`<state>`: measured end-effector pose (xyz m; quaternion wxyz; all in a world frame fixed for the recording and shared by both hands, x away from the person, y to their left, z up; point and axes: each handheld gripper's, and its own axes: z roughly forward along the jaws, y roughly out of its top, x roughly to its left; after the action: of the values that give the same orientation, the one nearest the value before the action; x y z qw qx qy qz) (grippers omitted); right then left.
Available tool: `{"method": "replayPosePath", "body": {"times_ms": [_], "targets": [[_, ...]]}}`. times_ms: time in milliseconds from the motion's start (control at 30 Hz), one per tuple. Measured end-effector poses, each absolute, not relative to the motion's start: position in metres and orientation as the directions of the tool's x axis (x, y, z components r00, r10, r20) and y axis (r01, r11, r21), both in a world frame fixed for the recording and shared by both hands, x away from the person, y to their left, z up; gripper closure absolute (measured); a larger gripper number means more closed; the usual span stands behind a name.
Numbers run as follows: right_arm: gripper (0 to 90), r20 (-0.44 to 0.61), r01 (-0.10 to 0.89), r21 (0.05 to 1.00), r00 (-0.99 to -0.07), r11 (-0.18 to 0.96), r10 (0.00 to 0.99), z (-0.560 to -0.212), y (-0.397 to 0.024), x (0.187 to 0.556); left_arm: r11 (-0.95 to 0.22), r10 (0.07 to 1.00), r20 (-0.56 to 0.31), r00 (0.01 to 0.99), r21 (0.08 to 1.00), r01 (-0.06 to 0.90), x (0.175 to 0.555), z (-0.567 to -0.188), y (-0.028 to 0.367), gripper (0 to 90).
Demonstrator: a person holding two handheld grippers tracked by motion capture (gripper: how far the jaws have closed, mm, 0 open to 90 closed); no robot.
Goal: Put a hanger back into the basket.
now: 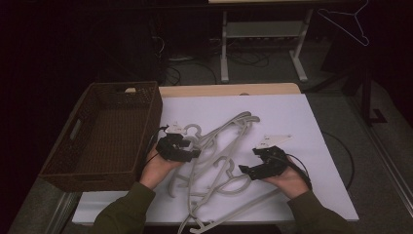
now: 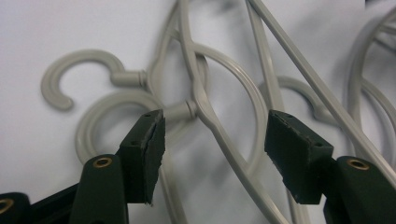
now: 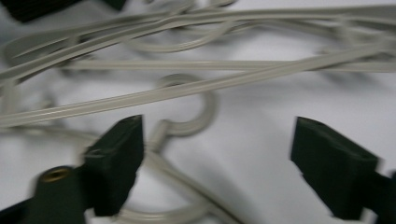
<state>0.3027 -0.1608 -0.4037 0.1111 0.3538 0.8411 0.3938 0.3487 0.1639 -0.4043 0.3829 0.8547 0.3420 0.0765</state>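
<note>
Lying under open fingers (image 2: 144,140): hangers (image 1: 219,146)

hangers (image 1: 214,156): pale grey-beige plastic, uniform, no pattern
left gripper (image 1: 187,152): black body, dark green-black jaw pads, brass-coloured screw inserts, white plate on top
right gripper (image 1: 249,170): black body, dark pads, white plate on top
table cover (image 1: 292,122): plain white
table edge (image 1: 219,89): light wood tone
basket (image 1: 146,122): dark brown, woven pattern
sleeves (image 1: 124,209): olive green

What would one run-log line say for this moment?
left gripper: open | right gripper: open | tangled grey plastic hangers: unheld | brown woven basket: beside
</note>
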Motion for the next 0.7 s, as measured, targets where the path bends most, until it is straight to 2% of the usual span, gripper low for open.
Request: {"method": "replayPosePath", "body": {"times_ms": [33,167,500,700], "targets": [[13.0,0.077,0.503,0.763,-0.694,0.406,0.716,-0.402,-0.173,0.301,-0.474,0.639,-0.139,0.756,0.703,0.530,0.343,-0.406,0.164,36.7],[12.8,0.099,0.502,0.795,-0.661,0.340,0.744,-0.401,-0.191,0.296,-0.491,0.632,-0.141,0.762,0.687,0.535,0.334,-0.412,0.163,37.2],[12.8,0.088,0.500,0.803,-0.638,0.325,0.765,-0.406,-0.205,0.292,-0.548,0.627,-0.107,0.771,0.643,0.535,0.335,-0.425,0.157,45.8],[13.0,0.092,0.505,0.799,-0.640,0.327,0.763,-0.407,-0.203,0.293,-0.555,0.617,-0.127,0.777,0.629,0.543,0.335,-0.429,0.155,49.7]]}}
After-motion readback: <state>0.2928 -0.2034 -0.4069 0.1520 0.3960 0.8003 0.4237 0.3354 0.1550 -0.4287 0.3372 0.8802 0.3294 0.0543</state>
